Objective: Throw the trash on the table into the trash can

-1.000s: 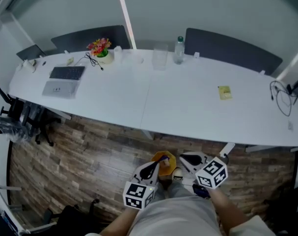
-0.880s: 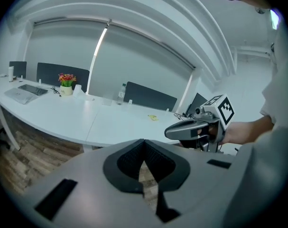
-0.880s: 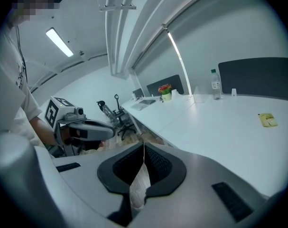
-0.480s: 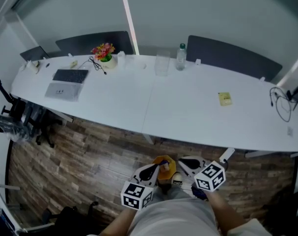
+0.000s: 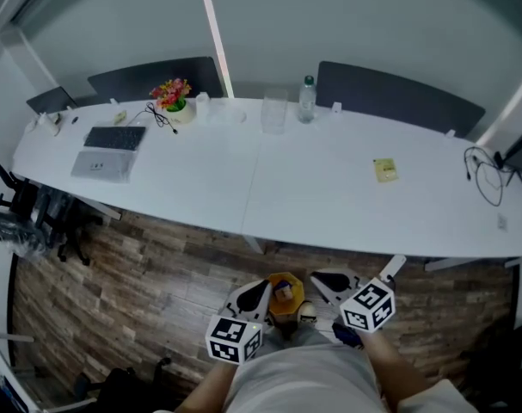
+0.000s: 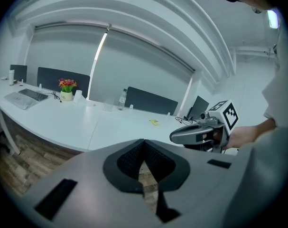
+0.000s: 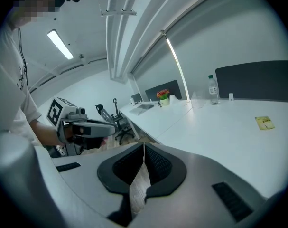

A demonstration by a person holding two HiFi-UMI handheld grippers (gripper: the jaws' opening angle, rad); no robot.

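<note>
A long white bench (image 5: pixel 312 188) spans the room. On the floor by the person's feet sits an orange bin (image 5: pixel 285 292), between the left gripper (image 5: pixel 262 287) and the right gripper (image 5: pixel 316 280), both with jaws closed and empty. A yellow scrap (image 5: pixel 385 169) lies on the bench.

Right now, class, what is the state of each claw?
Left claw: closed, nothing between its jaws.
Right claw: closed, nothing between its jaws.

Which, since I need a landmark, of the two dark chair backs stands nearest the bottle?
The right chair back, beside the bottle; the left chair back stands behind the flowers.
</note>
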